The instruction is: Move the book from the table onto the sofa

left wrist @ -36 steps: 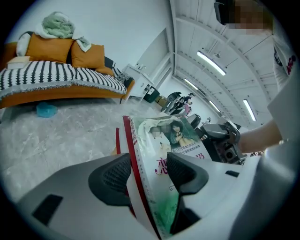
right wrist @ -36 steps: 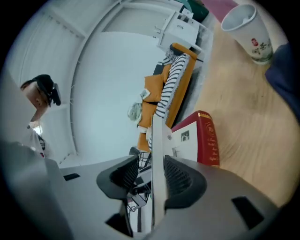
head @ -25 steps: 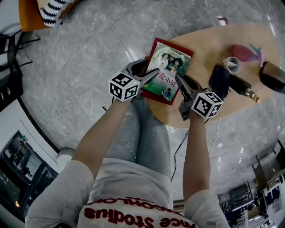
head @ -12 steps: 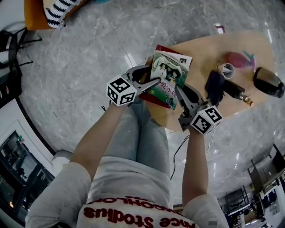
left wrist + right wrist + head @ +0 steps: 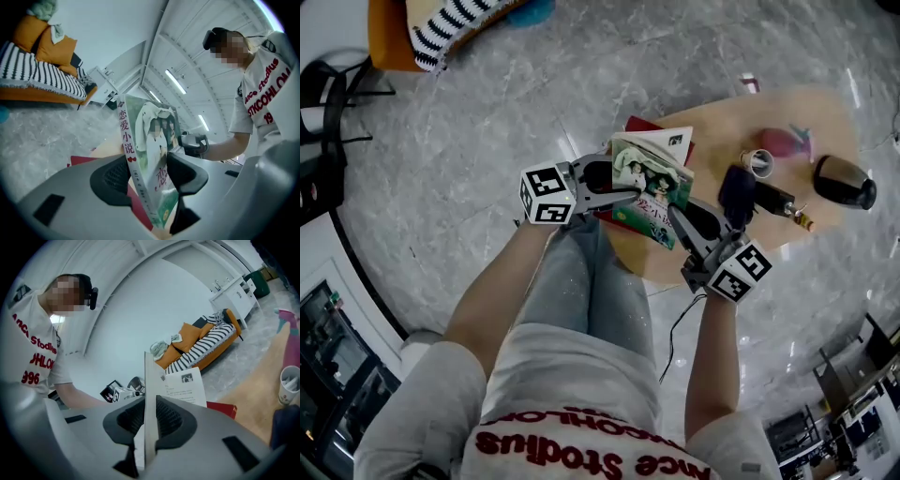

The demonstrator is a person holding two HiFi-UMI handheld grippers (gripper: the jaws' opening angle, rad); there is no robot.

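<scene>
The green-covered book (image 5: 652,183) hangs tilted above the near end of the wooden table (image 5: 787,108). My left gripper (image 5: 623,192) is shut on its spine side and my right gripper (image 5: 675,217) is shut on the opposite edge. In the left gripper view the book (image 5: 150,154) stands upright between the pads of the left gripper (image 5: 147,176). In the right gripper view the page edge of the book (image 5: 150,380) is pinched by the right gripper (image 5: 149,420). The orange sofa (image 5: 441,28) with a striped blanket lies far off across the floor.
A red book (image 5: 642,125) lies on the table under the lifted one. Further along the table stand a paper cup (image 5: 758,163), a pink object (image 5: 783,142), a dark pouch (image 5: 736,192) and a dark bottle (image 5: 844,182). Grey marble floor separates table and sofa (image 5: 211,343).
Both grippers have risen with the green book, which has come off the red book and tilted more upright. The red book stays on the table.
</scene>
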